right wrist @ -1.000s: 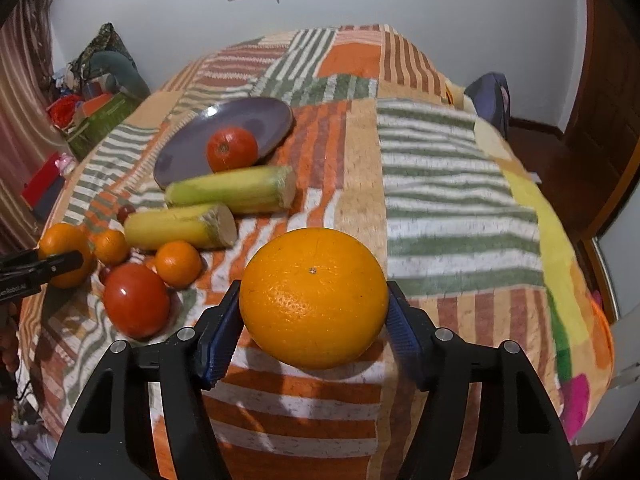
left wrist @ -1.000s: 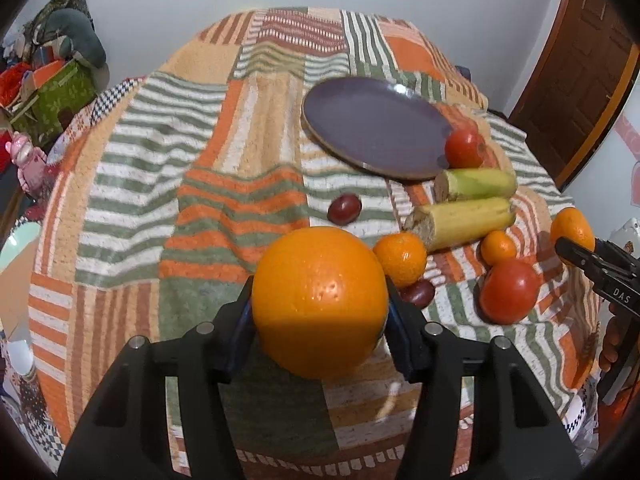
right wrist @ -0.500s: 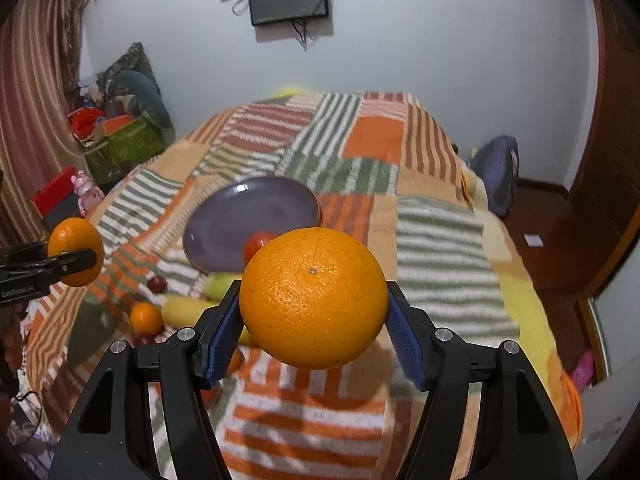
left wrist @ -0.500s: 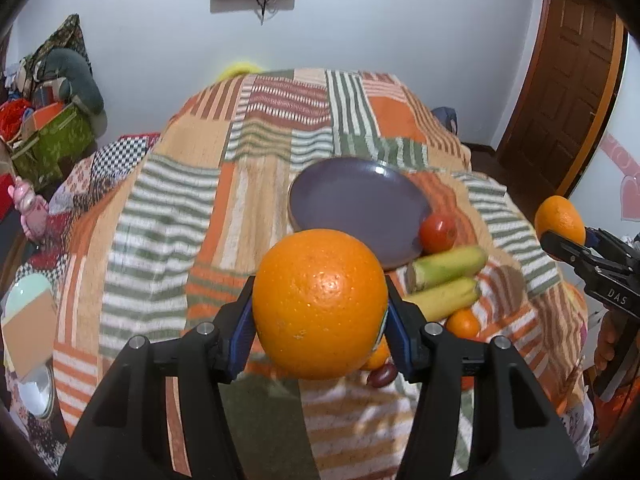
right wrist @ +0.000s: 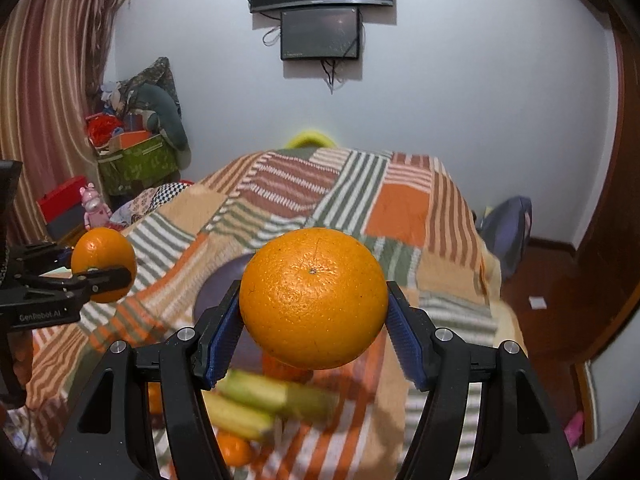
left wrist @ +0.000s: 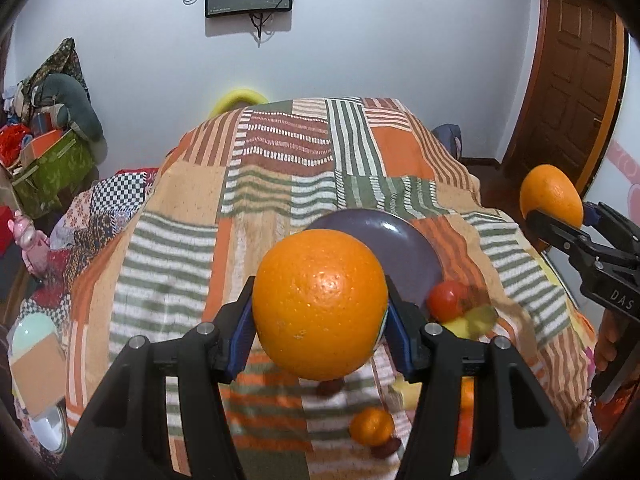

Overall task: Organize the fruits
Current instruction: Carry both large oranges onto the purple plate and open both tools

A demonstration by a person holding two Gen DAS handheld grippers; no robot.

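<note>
My left gripper (left wrist: 320, 320) is shut on a large orange (left wrist: 320, 304), held up above the patchwork bedspread (left wrist: 180, 240). My right gripper (right wrist: 314, 316) is shut on a second large orange (right wrist: 314, 298), also lifted. Each gripper shows at the edge of the other's view with its orange: the right-hand orange (left wrist: 550, 198) and the left-hand orange (right wrist: 104, 256). A purple plate (left wrist: 404, 248) lies behind the left orange. By its near rim sit a tomato (left wrist: 446, 300), corn pieces (right wrist: 280, 396), a small tangerine (left wrist: 370, 426) and a dark date (left wrist: 330, 386).
A wooden door (left wrist: 572, 92) stands at the right. A green box (left wrist: 52, 164) with clutter and a pink toy (right wrist: 94, 204) are on the left. Screens (right wrist: 320, 34) hang on the white wall. A blue bag (right wrist: 508, 220) sits right of the bed.
Both grippers rose and tilted upward with their oranges still held; the fruit and plate slid lower in each view, and the wall and screens came into sight.
</note>
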